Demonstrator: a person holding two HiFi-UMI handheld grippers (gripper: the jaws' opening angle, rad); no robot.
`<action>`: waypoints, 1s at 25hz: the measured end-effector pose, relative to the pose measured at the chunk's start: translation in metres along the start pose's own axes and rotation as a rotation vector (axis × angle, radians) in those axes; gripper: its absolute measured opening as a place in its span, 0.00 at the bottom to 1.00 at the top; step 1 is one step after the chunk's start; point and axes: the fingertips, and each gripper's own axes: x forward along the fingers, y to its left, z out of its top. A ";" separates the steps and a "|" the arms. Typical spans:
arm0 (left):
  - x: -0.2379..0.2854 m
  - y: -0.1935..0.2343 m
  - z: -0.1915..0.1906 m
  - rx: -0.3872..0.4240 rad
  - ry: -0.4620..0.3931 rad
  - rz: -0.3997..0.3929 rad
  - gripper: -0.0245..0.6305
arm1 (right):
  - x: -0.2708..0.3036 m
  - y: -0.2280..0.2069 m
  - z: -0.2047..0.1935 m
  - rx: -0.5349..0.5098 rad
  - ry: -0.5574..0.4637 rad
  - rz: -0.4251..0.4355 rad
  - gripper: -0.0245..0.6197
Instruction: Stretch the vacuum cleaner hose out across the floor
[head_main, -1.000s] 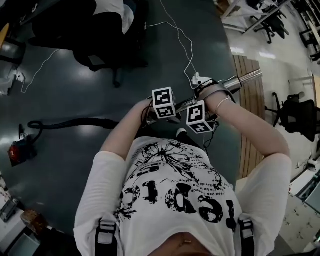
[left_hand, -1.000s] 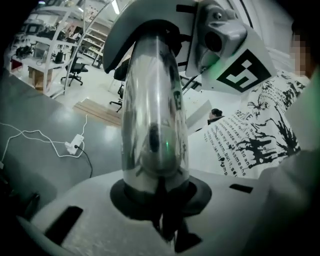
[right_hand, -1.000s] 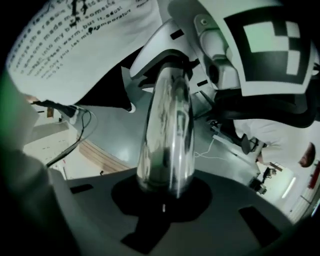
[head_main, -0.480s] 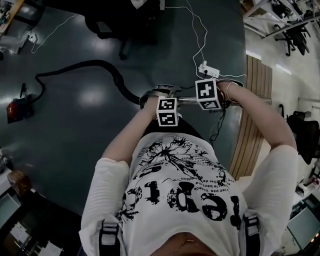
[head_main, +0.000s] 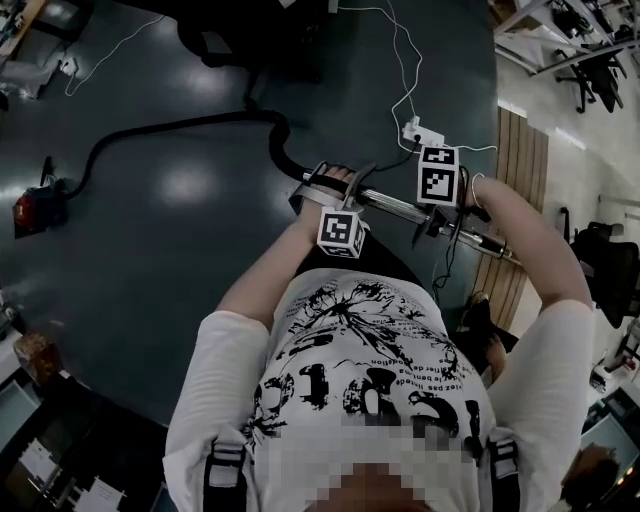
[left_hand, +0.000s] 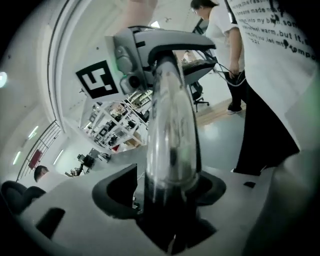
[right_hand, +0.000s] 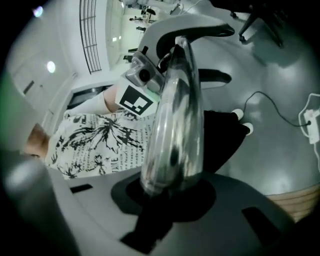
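While the right gripper (right_hand: 169, 197) pinches the metal wand (head_main: 400, 207) and the left gripper (left_hand: 169, 200) has just spread loose around it, we should re-clamp before dragging the curled hose (head_main: 200, 121) straight.

A white power strip (head_main: 412, 131) lies near pale wooden floorboards (head_main: 518, 170).

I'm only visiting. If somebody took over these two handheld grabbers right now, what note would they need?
Left gripper: jaws have just been opening and are now open, with the chrome metal tube between them.
Right gripper: shut on that tube.
The black flexible hose runs from the tube across the dark floor to the red vacuum cleaner, bending near the tube.
Done: hose mostly laid out.
Left: probably regrip and pull until the bend straightens.
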 end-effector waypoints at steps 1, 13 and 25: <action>0.002 0.007 0.001 -0.009 -0.006 0.032 0.48 | 0.001 0.005 0.000 0.007 -0.018 0.042 0.13; 0.044 -0.026 0.110 0.137 0.205 -0.032 0.10 | 0.011 -0.033 -0.143 -0.314 0.037 -0.109 0.37; 0.092 -0.128 0.204 -0.019 0.375 -0.532 0.10 | -0.039 -0.116 -0.233 -0.808 0.052 -1.149 0.67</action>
